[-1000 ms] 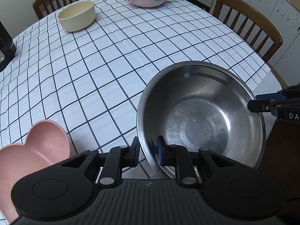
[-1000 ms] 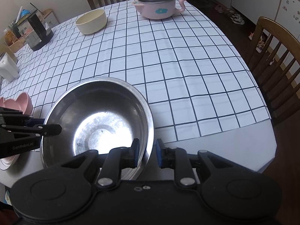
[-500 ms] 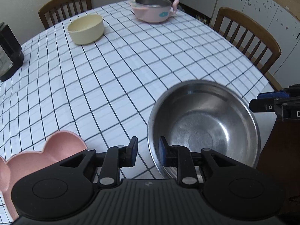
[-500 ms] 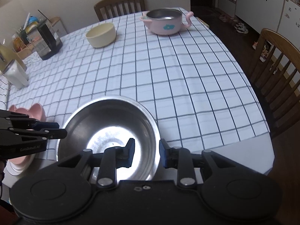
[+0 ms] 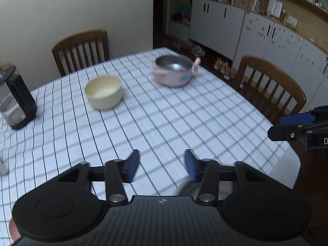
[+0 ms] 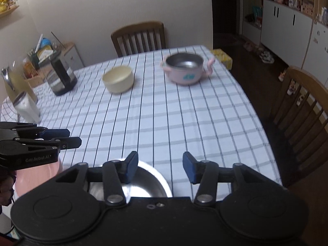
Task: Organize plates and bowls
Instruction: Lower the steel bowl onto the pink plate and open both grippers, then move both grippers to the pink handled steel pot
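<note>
With jaws just opened and nothing between them, both the left gripper (image 5: 162, 167) and the right gripper (image 6: 158, 167) hang above the steel bowl (image 6: 147, 182), which sits on the checked tablecloth (image 6: 184, 123) below and behind the right gripper's left fingertip. Well ahead of the jaws stand the cream bowl (image 6: 117, 79) and pink handled bowl (image 6: 185, 68). Reads "GenRobot.AI" on the left gripper's side, partly blurred.

Wooden chairs (image 6: 139, 39) ring the checked tablecloth (image 6: 174, 119) — a glass kettle (image 6: 61, 75) stands at its far-left edge

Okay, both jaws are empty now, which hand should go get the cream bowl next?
Probably left. The cream bowl sits toward the table's left side, nearer the left gripper; the right gripper faces the pink pot more.
</note>
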`<state>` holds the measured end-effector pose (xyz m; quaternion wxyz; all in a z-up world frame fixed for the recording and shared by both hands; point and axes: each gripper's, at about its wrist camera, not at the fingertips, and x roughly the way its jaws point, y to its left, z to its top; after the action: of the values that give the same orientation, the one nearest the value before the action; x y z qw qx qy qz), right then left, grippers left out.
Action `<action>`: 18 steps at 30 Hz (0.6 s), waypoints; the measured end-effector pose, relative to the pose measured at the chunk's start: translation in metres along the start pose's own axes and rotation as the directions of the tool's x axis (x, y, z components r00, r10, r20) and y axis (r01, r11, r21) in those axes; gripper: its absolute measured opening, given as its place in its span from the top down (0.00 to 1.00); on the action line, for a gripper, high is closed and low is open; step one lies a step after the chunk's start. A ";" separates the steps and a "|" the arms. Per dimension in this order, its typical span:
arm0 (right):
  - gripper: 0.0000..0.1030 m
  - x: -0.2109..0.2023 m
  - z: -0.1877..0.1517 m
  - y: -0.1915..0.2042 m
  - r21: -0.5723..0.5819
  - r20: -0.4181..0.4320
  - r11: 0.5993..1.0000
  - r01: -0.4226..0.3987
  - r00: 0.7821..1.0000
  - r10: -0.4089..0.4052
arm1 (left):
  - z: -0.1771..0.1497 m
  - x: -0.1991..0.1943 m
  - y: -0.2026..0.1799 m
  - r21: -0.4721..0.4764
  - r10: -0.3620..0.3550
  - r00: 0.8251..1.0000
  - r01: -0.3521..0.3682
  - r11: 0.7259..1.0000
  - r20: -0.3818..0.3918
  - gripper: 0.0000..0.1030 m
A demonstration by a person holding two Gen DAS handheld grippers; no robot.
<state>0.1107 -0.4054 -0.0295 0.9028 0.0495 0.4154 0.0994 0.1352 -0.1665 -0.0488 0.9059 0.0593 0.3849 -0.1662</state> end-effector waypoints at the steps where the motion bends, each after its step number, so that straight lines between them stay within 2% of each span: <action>1: 0.47 0.000 0.006 -0.001 -0.003 0.010 1.000 0.003 1.000 -0.003 | 0.006 0.000 -0.001 0.000 0.004 1.000 -0.004 1.000 0.019 0.43; 6: 0.37 0.001 0.036 -0.011 -0.015 0.060 1.000 0.012 0.998 -0.011 | 0.039 0.008 -0.005 0.001 0.011 0.998 -0.011 1.000 0.061 0.41; 9: 0.34 0.005 0.053 -0.018 -0.029 0.078 0.999 0.023 0.997 -0.020 | 0.057 0.015 -0.008 0.003 0.020 0.996 -0.020 1.000 0.089 0.34; 18: 0.19 0.031 0.099 -0.045 -0.042 0.115 0.998 0.042 0.993 -0.037 | 0.108 0.053 -0.014 -0.018 0.039 0.990 -0.037 0.999 0.137 0.27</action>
<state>0.2113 -0.4430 0.0045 0.9278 0.0269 0.3616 0.0878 0.2376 -0.2183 -0.0115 0.9337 0.0482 0.3217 -0.1498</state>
